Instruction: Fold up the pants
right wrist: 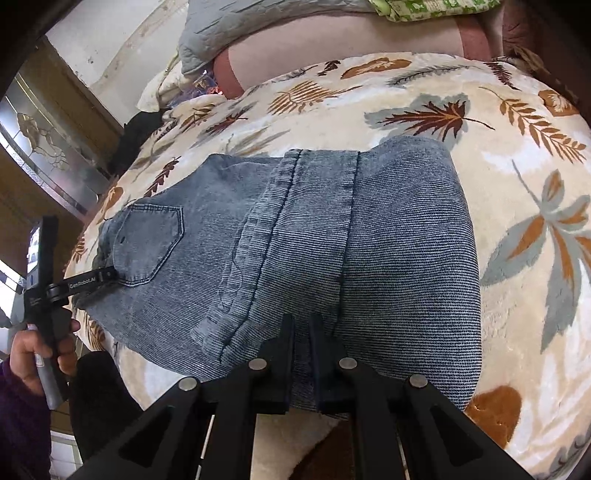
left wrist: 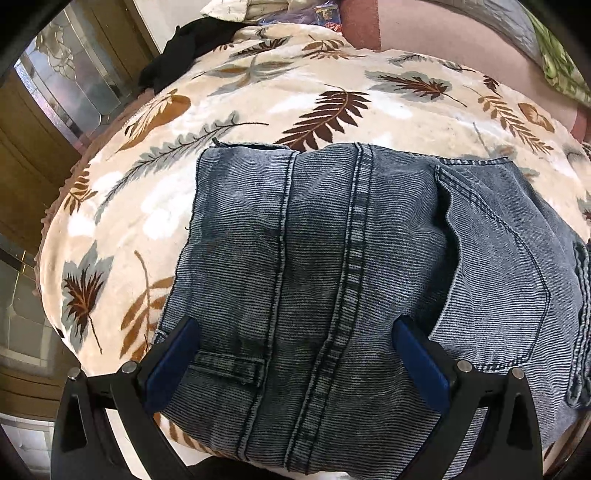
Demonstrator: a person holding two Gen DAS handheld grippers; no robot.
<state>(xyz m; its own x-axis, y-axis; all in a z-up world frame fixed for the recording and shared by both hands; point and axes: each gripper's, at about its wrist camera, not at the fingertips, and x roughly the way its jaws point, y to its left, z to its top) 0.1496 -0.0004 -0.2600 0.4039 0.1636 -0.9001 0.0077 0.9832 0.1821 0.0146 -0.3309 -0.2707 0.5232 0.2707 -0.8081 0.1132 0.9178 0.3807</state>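
"Could you read any words in there?"

"Just one bit. The left gripper (right wrist: pixel 110 274) had white letters on its black arm. They said GenRobot.AI. I saw no tag on the pants that I could read."

"Where were the pants?"

"The blue jeans (left wrist: pixel 332 258) lay flat on the leaf blanket (left wrist: pixel 258 96), near the front edge of it. They were doubled over. A back pocket (right wrist: pixel 149 243) was facing up on the left side."

"What was the left gripper doing?"

"Its two blue pads (left wrist: pixel 173 365) stood wide apart over the jeans, one on each side of a thick seam (left wrist: pixel 354 229). They gripped nothing. A hand (right wrist: pixel 38 350) held its handle."

"And the right gripper?"

"The right gripper (right wrist: pixel 301 325) was squeezed tight on a fold of the jeans at the near edge. Its fingers (right wrist: pixel 284 339) had only a thin strip of cloth between them."

"Was anything put inside anything?"

"I saw no box or basket. At the far end of the blanket were a black cloth (left wrist: pixel 188 48), a gray quilt (right wrist: pixel 221 29) and something green (right wrist: pixel 436 9), all in a heap."
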